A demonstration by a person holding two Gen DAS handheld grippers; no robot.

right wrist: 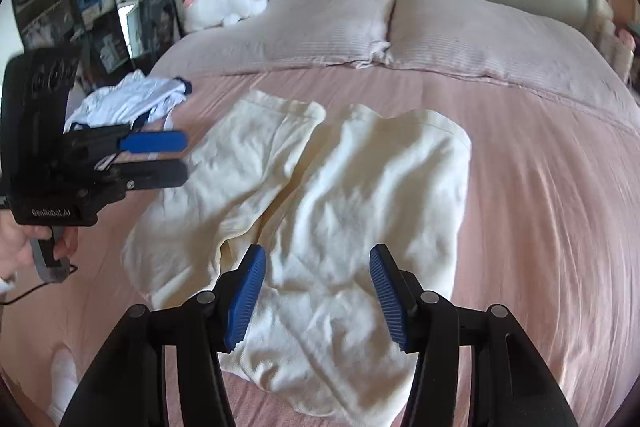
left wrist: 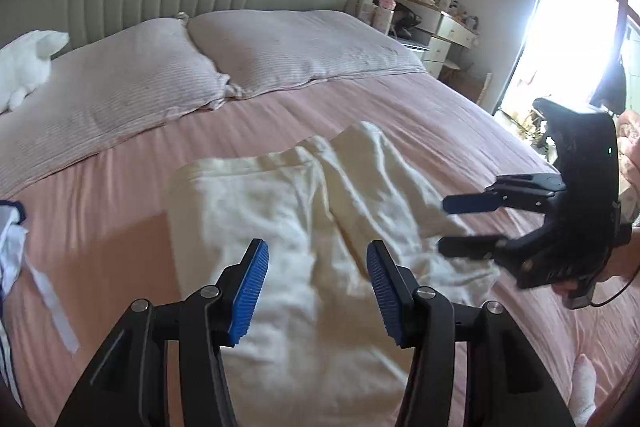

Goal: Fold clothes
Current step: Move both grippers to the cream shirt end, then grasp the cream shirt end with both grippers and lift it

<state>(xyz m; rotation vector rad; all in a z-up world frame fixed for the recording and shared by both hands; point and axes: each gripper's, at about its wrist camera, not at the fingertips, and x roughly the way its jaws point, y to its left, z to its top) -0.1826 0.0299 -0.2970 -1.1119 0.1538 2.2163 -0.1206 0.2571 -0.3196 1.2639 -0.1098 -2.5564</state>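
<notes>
A cream pair of shorts (left wrist: pixel 304 239) lies spread and wrinkled on the pink bed sheet (left wrist: pixel 420 115), its two legs toward the pillows; it also shows in the right wrist view (right wrist: pixel 340 187). My left gripper (left wrist: pixel 318 287) is open and empty, hovering above the shorts' near end; it shows in the right wrist view (right wrist: pixel 160 157) left of the shorts. My right gripper (right wrist: pixel 318 287) is open and empty above the shorts' waist end; it shows in the left wrist view (left wrist: pixel 454 225) at the shorts' right edge.
A white and navy garment (right wrist: pixel 132 99) lies crumpled at the bed's left side, also in the left wrist view (left wrist: pixel 10 247). Two striped pillows (left wrist: pixel 200 67) and a white plush toy (right wrist: pixel 228 1) sit by the headboard. A dresser (left wrist: pixel 440 35) and bright window (left wrist: pixel 568 39) stand right.
</notes>
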